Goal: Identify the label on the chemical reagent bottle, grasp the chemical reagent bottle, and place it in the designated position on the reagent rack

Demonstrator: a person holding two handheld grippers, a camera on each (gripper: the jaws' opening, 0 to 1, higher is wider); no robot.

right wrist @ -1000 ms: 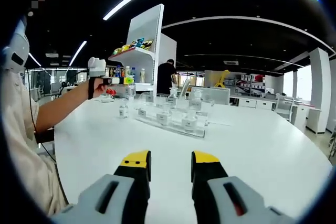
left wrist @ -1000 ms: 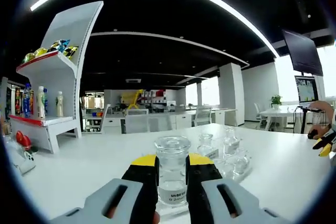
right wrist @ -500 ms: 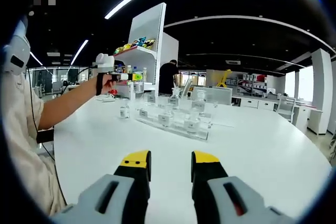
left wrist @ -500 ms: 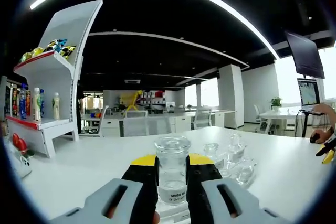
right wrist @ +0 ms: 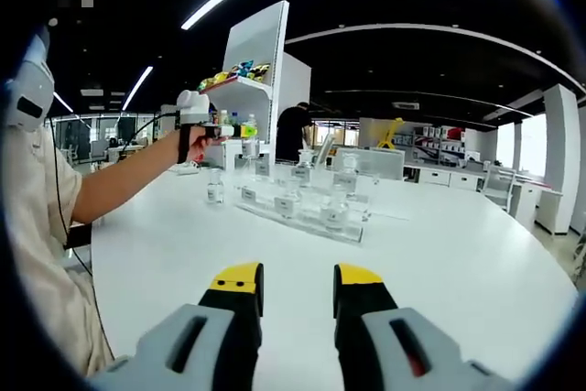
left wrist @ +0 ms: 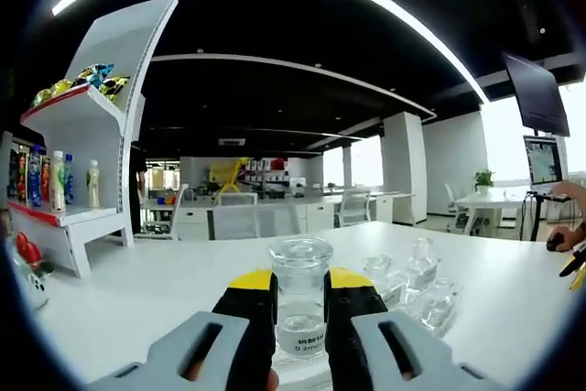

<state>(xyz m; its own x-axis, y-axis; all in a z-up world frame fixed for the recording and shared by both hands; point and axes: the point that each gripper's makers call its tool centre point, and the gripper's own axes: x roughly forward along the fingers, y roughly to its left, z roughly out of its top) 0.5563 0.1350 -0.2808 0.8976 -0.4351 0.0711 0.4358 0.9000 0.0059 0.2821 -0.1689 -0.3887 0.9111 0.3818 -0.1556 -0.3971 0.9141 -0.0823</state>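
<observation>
One small glass reagent bottle (left wrist: 300, 304) sits clamped between the left gripper (left wrist: 300, 295) fingers, gripped on its body above the label; being smooth, brittle glass it seems light but slippery, so a firm hold on the body suits it. Ahead and to the right of those fingers the reagent rack (left wrist: 417, 286) holds more bottles on an open white table (left wrist: 165, 290). Further right, the right gripper (right wrist: 298, 292) hovers with fingers apart and empty above bare tabletop, well short of the rack.

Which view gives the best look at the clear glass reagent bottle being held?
The left gripper view: the clear glass reagent bottle sits close up between the left gripper jaws, label partly visible. In the right gripper view it is a small shape above the white table.
</observation>
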